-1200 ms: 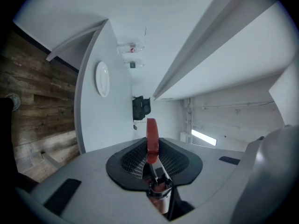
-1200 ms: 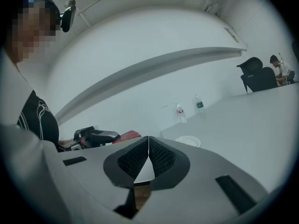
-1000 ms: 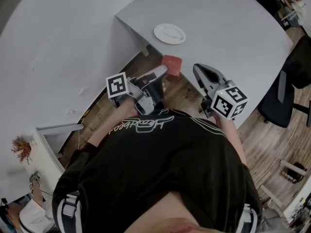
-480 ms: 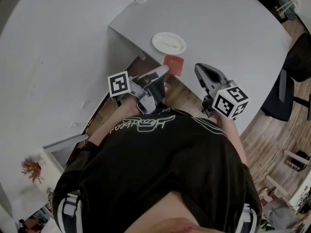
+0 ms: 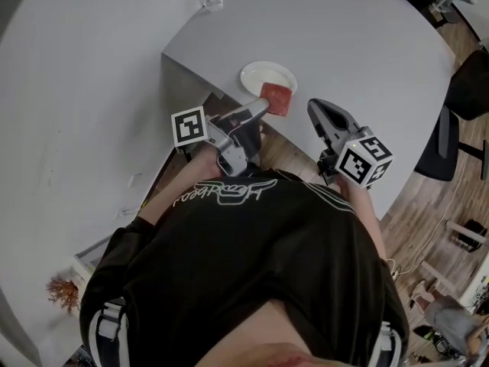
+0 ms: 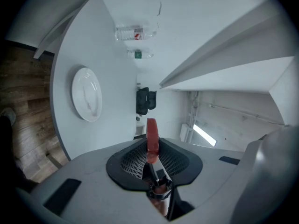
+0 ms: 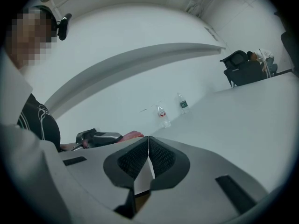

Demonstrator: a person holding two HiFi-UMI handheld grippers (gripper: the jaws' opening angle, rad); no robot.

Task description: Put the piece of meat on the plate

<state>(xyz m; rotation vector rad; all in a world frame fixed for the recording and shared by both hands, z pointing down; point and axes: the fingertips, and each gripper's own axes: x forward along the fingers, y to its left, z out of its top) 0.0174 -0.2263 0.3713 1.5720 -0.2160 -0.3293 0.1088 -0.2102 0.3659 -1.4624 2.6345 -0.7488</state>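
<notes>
Meat (image 5: 276,99) is clamped in my left tongs (image 5: 258,112), the slab jutting straight past the tips. Plate (image 5: 258,73) lies just ahead, slightly left of them. My right tongs (image 5: 315,110) are closed on nothing, alongside and farther from the plate. So I reckon left carries forward.

Black shirt (image 5: 244,281), pale script (image 5: 225,193), striped sleeves (image 5: 107,329)

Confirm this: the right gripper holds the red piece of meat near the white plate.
Wrong gripper. The left gripper holds the piece of meat near the white plate, as the left gripper view shows; the right gripper is shut, empty.
</notes>
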